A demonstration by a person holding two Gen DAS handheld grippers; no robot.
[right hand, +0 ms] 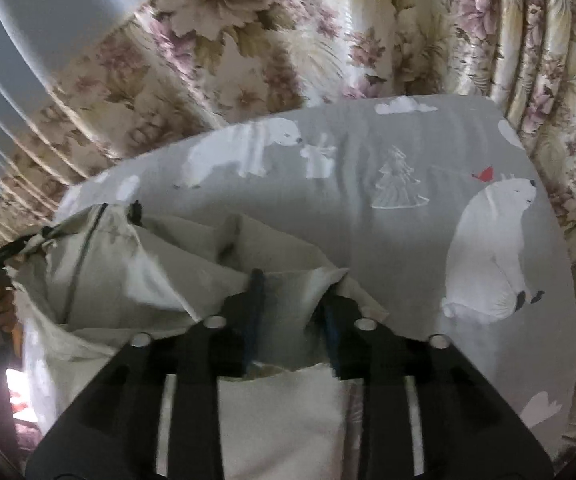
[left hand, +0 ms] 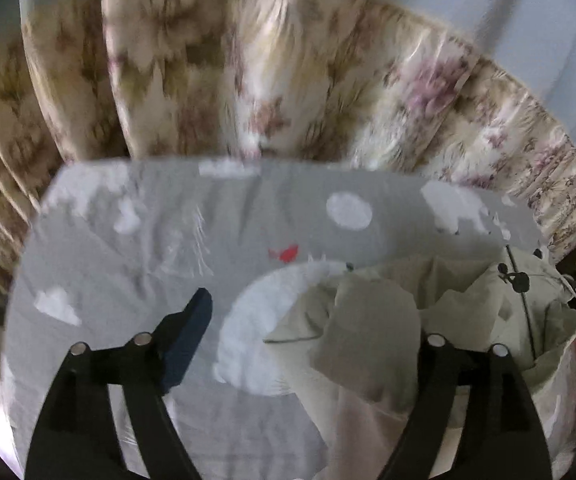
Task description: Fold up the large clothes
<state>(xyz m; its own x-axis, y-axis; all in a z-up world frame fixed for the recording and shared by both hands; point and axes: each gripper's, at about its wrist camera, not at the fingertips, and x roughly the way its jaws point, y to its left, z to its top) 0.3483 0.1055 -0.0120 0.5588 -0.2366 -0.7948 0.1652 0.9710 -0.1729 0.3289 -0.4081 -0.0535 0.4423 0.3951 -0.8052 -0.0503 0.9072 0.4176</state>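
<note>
A pale beige garment (left hand: pixel 372 332) was seen crumpled on a bed sheet (left hand: pixel 168 240), grey with white polar bears, near the camera and right of centre in the left wrist view; its long axis could not be told from the folds. The left tongs (left hand: pixel 312 344) were spread wide, with nothing pressed between them. The right tongs (right hand: pixel 292 312) stood narrowly apart, the garment's edge lying between them, with a flowered curtain (right hand: pixel 272 40) at the far side.
</note>
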